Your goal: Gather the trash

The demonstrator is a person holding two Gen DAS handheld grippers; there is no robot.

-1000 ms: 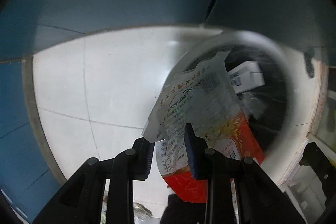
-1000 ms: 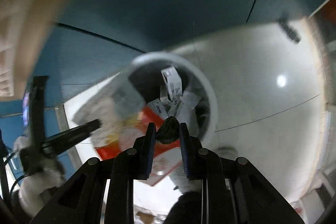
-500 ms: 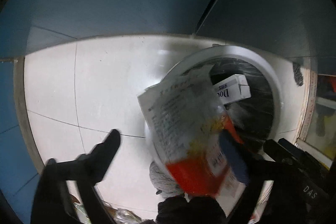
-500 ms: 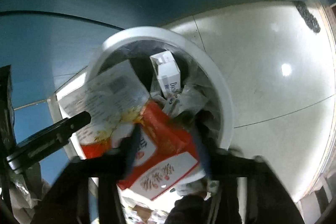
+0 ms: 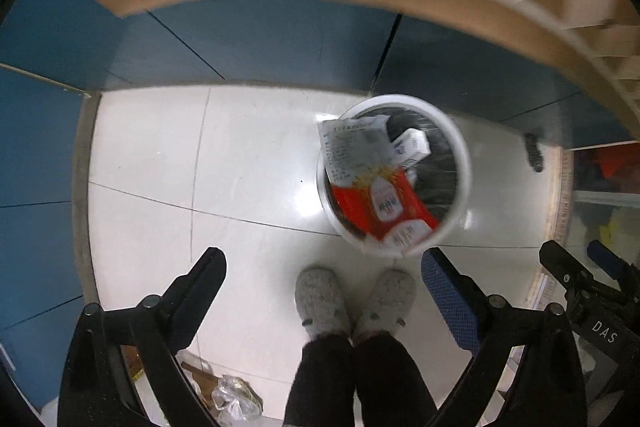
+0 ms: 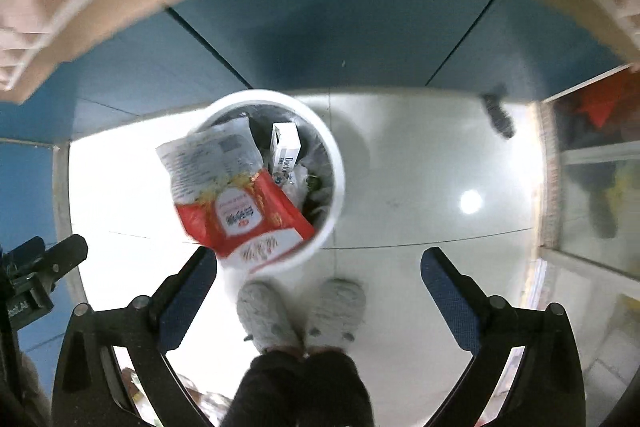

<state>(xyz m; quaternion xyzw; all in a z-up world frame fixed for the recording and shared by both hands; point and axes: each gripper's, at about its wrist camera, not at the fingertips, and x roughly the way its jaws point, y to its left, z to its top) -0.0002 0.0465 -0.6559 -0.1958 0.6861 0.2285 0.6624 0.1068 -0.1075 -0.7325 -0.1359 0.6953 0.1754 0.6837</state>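
One bin (image 5: 460,147), one red-and-white bag (image 5: 372,183), perhaps one box (image 5: 412,145), two slippers (image 5: 320,303).

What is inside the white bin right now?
In the white bin: a red-and-white food bag lying over the rim, a small white carton, crumpled wrappers, and a dark liner. Whatever lies under the bag is hidden.

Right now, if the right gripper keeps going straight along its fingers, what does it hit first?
Probably the white floor tile just right of the trash bin. The open right gripper holds nothing; depth is unclear.
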